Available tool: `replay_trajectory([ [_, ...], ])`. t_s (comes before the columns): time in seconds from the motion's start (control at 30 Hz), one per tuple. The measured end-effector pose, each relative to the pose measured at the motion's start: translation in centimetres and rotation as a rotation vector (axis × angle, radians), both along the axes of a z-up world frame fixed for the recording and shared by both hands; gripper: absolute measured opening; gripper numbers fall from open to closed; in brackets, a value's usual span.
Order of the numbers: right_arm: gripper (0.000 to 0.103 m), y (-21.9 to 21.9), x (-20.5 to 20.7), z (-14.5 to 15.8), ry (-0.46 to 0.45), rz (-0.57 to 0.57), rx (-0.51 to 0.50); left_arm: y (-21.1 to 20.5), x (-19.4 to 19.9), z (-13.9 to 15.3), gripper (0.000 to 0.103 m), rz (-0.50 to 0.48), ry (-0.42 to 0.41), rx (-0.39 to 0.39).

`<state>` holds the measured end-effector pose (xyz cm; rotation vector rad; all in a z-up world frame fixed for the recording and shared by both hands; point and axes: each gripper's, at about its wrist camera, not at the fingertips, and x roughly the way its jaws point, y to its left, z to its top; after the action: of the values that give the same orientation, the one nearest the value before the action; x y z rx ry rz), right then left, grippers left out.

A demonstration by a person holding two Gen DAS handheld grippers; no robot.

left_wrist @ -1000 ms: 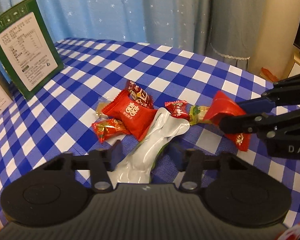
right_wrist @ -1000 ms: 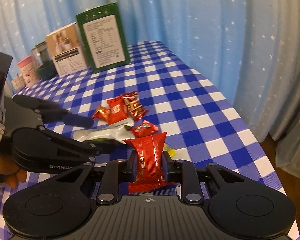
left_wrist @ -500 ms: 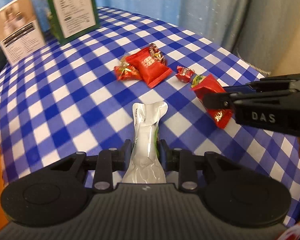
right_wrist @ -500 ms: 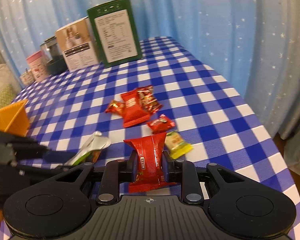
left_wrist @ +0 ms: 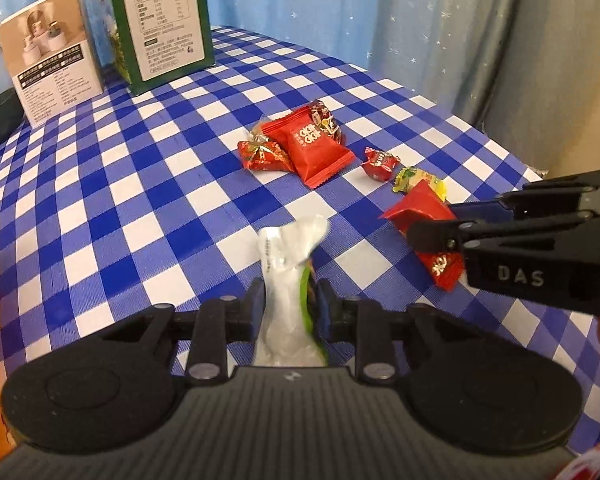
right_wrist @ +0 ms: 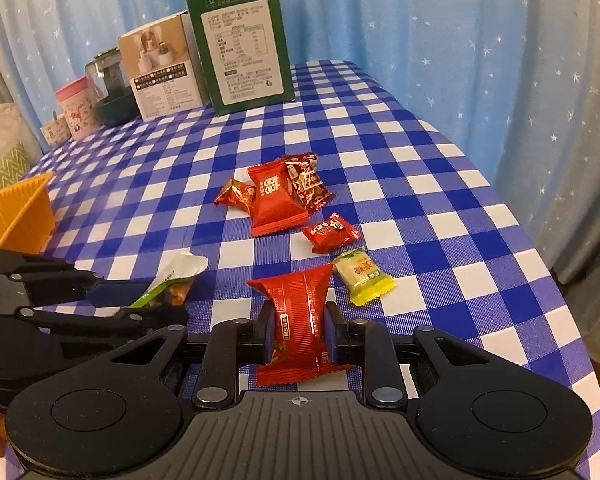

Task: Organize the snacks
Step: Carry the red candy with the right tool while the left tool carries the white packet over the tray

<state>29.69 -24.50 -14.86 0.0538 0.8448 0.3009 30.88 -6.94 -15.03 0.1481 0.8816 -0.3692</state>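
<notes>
My left gripper point(left_wrist: 288, 300) is shut on a silver and green snack pouch point(left_wrist: 286, 276), held above the checked tablecloth; it also shows in the right wrist view point(right_wrist: 172, 280). My right gripper point(right_wrist: 298, 320) is shut on a red snack packet point(right_wrist: 298, 320), which also shows in the left wrist view point(left_wrist: 424, 220). On the cloth lie a large red packet point(right_wrist: 274, 200), a small red candy point(right_wrist: 330, 232), a yellow candy point(right_wrist: 362, 276) and other red sweets point(right_wrist: 236, 196).
A green box point(right_wrist: 242, 44), a beige box point(right_wrist: 164, 68), a dark pot point(right_wrist: 112, 88) and a pink cup point(right_wrist: 76, 108) stand at the table's far end. An orange basket point(right_wrist: 18, 212) sits at the left. Blue curtains hang behind; the table edge runs at right.
My left gripper has lifted the silver pouch off the pile and pulled back toward the left. My right gripper has kept its red packet and drawn back slightly.
</notes>
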Motion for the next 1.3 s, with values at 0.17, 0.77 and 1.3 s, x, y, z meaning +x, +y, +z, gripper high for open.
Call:
replay_trajectory([
  [0.17, 0.025, 0.8, 0.0, -0.3, -0.008, 0.025, -0.052, 0.5, -0.9, 0.1, 0.024, 0.038, 0.004, -0.013],
  [0.77, 0.025, 0.7, -5.1, 2.6, 0.010, -0.023, 0.028, 3.0, -8.1, 4.9, 0.024, 0.204, -0.008, -0.061],
  [1.3, 0.025, 4.0, -12.5, 8.8, -0.023, 0.008, 0.063, 7.6, -16.1, 11.2, 0.024, 0.345, -0.052, -0.099],
])
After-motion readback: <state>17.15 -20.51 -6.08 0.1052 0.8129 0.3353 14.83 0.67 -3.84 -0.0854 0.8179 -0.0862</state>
